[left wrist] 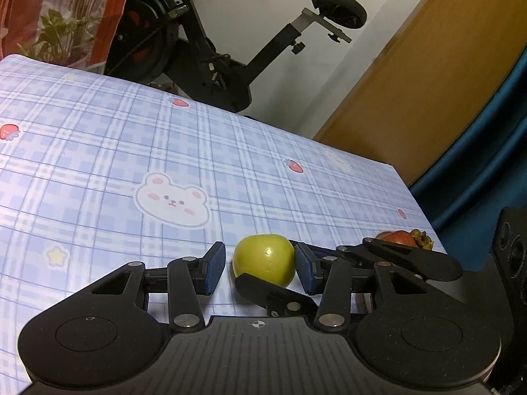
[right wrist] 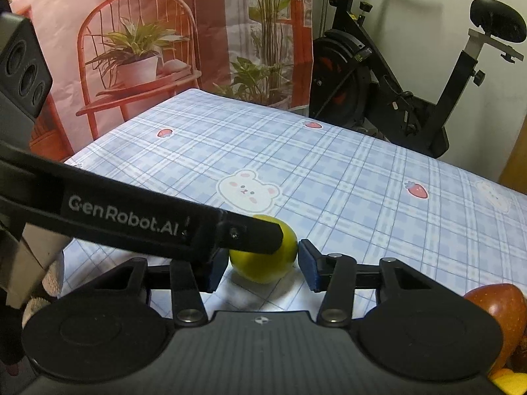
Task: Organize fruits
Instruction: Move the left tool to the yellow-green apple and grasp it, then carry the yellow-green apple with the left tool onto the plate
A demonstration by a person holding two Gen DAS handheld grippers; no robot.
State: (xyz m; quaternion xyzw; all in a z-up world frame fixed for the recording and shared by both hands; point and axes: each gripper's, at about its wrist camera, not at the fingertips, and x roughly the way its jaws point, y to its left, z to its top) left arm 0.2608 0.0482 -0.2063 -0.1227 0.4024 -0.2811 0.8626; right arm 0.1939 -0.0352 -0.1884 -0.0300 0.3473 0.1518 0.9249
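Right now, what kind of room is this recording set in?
Probably a room in a home: an exercise bike stands by the wall, behind a table with a bear-print cloth, and a printed backdrop hangs there.

The apple point(left wrist: 263, 260) is yellow-green. The tablecloth point(left wrist: 115, 138) is pale blue plaid (dotted with white bears, red strawberries). A red apple point(right wrist: 497, 302) shows; gripper pads point(left wrist: 214, 271) are blue.

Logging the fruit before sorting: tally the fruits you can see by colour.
Green: 1, the green apple on the tablecloth.
Red: 1, the red apple at the right edge.
Yellow: 1, a yellow fruit cut off at the corner, kind unclear.
Total: 3
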